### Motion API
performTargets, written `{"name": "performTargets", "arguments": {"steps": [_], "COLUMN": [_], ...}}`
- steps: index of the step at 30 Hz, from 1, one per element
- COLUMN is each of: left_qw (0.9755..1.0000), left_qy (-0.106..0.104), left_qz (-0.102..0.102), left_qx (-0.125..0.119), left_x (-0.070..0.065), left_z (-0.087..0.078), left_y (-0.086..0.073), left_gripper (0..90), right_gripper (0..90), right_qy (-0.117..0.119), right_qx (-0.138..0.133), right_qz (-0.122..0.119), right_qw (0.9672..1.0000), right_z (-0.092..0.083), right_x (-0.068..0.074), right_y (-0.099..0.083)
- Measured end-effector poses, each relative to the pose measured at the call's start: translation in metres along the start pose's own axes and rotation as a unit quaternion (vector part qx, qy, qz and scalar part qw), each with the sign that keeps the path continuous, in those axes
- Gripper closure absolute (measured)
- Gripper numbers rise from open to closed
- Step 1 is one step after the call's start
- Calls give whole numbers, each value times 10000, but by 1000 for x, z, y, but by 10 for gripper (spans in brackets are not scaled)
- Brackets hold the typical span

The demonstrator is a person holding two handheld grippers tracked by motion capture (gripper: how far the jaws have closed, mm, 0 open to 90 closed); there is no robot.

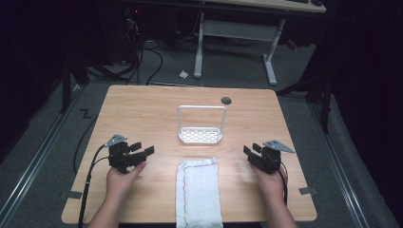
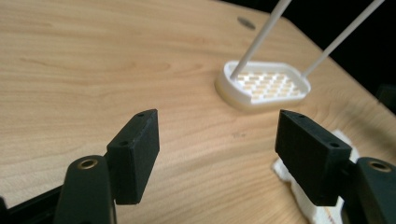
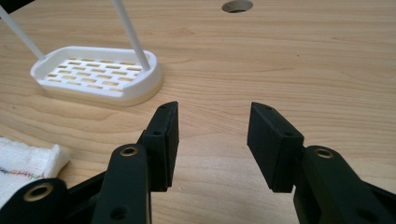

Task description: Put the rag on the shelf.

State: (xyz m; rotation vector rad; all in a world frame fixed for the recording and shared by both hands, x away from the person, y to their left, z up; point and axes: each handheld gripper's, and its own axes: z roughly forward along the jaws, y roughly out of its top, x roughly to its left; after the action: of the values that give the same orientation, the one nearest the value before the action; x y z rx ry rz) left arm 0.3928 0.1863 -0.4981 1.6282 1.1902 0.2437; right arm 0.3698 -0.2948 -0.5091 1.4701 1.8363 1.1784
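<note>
Scene: a wooden counter (image 1: 142, 123) carried a folded white towel (image 1: 198, 192) at the lower middle of the high view and a white slotted rack (image 1: 200, 135) with a tall wire handle just above it, at the centre
Towel: it lay flat, long side running toward the bottom edge of the frame and its near end reaching the counter's front edge, with a thin coloured stitch line along its hem; apart from the rack
Left gripper (image 1: 138, 153): held at the lower left of the high view, left of the towel; its fingers stood wide apart with nothing between them, and in the left gripper view a corner of the towel showed behind the right-hand finger at the lower right
Right gripper (image 1: 252, 153): held at the lower right of the high view, right of the towel; fingers apart and empty, and in the right gripper view the towel's corner sat at the lower left
Step in hand: judged as the approach to the towel, both grippers flanking it but touching nothing
Doing it well: bring each gripper in low toward a near corner, slide one finger under the hem, pinch all layers together, and lift both sides evenly so the fold stays tidy
Risk: catching only the top layer, or dragging the cloth into the rack
</note>
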Motion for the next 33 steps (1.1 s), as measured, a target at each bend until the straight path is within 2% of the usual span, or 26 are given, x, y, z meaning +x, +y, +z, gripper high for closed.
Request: {"name": "performTargets", "arguments": {"steps": [1, 3, 5, 11, 16, 18, 21, 26, 28, 29, 30, 33], "left_qw": [10000, 9997, 9997, 9997, 9995, 9995, 9987, 9950, 9935, 9915, 9915, 9885], "left_qy": [12, 131, 140, 67, -9, -42, -123, -298, -397, -482, -482, -555], "left_qz": [-25, 55, 56, 181, 305, 318, 405, 613, 652, 716, 716, 849], "left_qx": [-77, -180, -187, -154, -86, 17, 276, 733, 845, 970, 970, 1117], "left_x": [1, 0, 1, 0, -5, -10, -20, -36, -43, -49, -49, -59], "left_z": [-2, -4, -3, 2, 7, 12, 21, 39, 44, 50, 50, 56], "left_y": [1, 1, 1, -2, -5, -6, -11, -21, -25, -29, -29, -34], "left_gripper": [311, 304, 305, 309, 290, 290, 305, 308, 312, 315, 315, 315], "right_gripper": [538, 540, 542, 557, 561, 561, 559, 558, 552, 551, 549, 546], "right_qy": [0, 40, 36, 62, 126, 200, 311, 490, 633, 687, 740, 914], "right_qx": [0, 43, 51, -24, -7, 6, 52, 225, 331, 380, 420, 554], "right_qz": [0, -126, -141, -110, -176, -278, -308, -411, -533, -579, -604, -746], "right_qw": [10000, 9999, 9999, 9999, 9998, 9994, 9990, 9977, 9960, 9952, 9945, 9915], "right_z": [0, 1, 0, -3, -2, -1, 2, 9, 13, 15, 16, 21], "right_x": [0, 5, 6, 7, 12, 18, 25, 38, 49, 53, 57, 69], "right_y": [0, -1, -1, 0, 0, 0, -1, -4, -8, -9, -10, -13]}}
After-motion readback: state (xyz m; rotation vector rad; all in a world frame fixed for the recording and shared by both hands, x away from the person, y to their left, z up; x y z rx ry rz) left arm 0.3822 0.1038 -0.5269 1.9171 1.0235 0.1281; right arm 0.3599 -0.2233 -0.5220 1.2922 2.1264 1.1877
